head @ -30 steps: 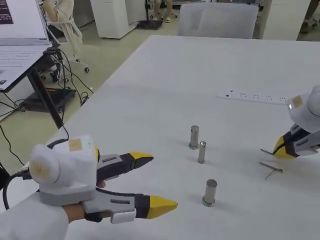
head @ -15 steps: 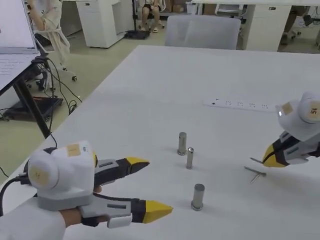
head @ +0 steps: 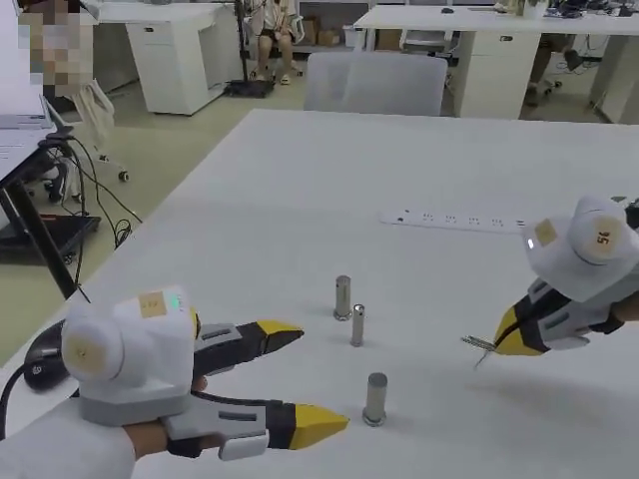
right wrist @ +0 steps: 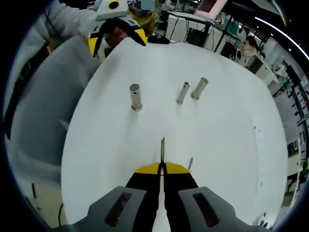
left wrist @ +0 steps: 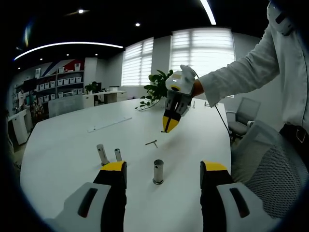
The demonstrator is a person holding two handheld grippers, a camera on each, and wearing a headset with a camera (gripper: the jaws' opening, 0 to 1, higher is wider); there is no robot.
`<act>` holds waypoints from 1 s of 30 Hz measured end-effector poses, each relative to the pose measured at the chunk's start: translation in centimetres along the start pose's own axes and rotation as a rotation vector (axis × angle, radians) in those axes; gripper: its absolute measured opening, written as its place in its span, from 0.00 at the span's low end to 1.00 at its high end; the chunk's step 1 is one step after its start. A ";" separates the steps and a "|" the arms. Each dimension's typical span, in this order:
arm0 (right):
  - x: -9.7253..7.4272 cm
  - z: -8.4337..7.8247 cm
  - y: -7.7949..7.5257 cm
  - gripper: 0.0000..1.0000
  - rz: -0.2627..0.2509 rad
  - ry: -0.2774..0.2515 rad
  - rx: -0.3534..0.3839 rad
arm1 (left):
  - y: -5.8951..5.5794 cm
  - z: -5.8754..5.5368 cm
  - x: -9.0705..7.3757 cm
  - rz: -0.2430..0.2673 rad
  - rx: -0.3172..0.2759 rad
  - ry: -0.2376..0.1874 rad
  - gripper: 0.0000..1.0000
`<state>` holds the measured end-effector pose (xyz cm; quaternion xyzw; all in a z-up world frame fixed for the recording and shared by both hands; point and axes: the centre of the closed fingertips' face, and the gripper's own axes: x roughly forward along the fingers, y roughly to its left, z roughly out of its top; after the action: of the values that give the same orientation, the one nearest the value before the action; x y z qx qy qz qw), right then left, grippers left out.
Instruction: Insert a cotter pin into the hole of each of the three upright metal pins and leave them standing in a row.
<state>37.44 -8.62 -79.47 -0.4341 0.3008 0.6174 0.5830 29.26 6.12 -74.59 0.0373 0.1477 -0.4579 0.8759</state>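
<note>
Three upright metal pins stand on the white table (head: pixel 250 230): a far one (head: pixel 342 297), a thinner middle one (head: pixel 357 325) and a near one (head: pixel 375 398). In the left gripper view the near pin (left wrist: pixel 158 171) stands ahead, between the jaws' lines. My left gripper (head: pixel 310 379) (left wrist: pixel 163 168) hovers open to the left of the pins, holding nothing. My right gripper (head: pixel 504 344) (right wrist: pixel 162 168) is shut on a cotter pin (head: pixel 477 344) (right wrist: pixel 162 151), held just above the table to the right of the pins. A second cotter pin (left wrist: pixel 152 142) lies on the table below it.
A white power strip (head: pixel 454 221) lies across the table beyond the pins. A grey chair (head: pixel 374 82) stands at the far edge. The table's left edge runs close to my left gripper. Desks, cables and people are in the background.
My right gripper has lifted one cotter pin off the table and carried it a little toward the upright pins. The left gripper has barely moved. The head camera has tilted up.
</note>
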 end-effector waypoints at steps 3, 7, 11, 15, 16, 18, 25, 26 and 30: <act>-0.5 0.9 0.6 0.02 -0.002 -0.013 -0.013 | -0.1 0.3 0.4 -0.013 0.010 -0.002 0.59; -1.1 2.1 1.5 0.02 -0.001 -0.021 -0.030 | -0.5 1.1 1.0 -0.029 0.017 -0.009 0.55; -1.4 2.9 2.2 0.02 0.006 -0.025 -0.044 | -1.0 1.6 1.6 -0.047 0.037 -0.006 0.50; -1.7 3.8 3.1 0.02 0.013 -0.028 -0.061 | -1.7 1.8 2.3 -0.072 0.050 0.001 0.47; -1.8 4.2 3.4 0.02 0.015 -0.030 -0.065 | -1.8 1.8 2.5 -0.076 0.053 0.004 0.47; -1.8 4.7 3.8 0.02 0.019 -0.031 -0.075 | -1.9 1.9 2.8 -0.080 0.047 0.008 0.44; -1.9 6.0 4.9 0.02 0.037 -0.032 -0.107 | -2.6 2.2 3.5 -0.102 0.060 0.008 0.35; -1.9 6.3 5.1 0.02 0.040 -0.032 -0.111 | -2.7 2.2 3.7 -0.107 0.063 0.010 0.34; -1.7 6.9 5.6 0.02 0.051 -0.026 -0.128 | -3.5 2.2 4.2 -0.130 0.074 0.017 0.31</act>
<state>30.58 -4.10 -75.62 -0.4548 0.2640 0.6556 0.5420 29.17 0.32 -73.45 0.0638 0.1401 -0.5188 0.8409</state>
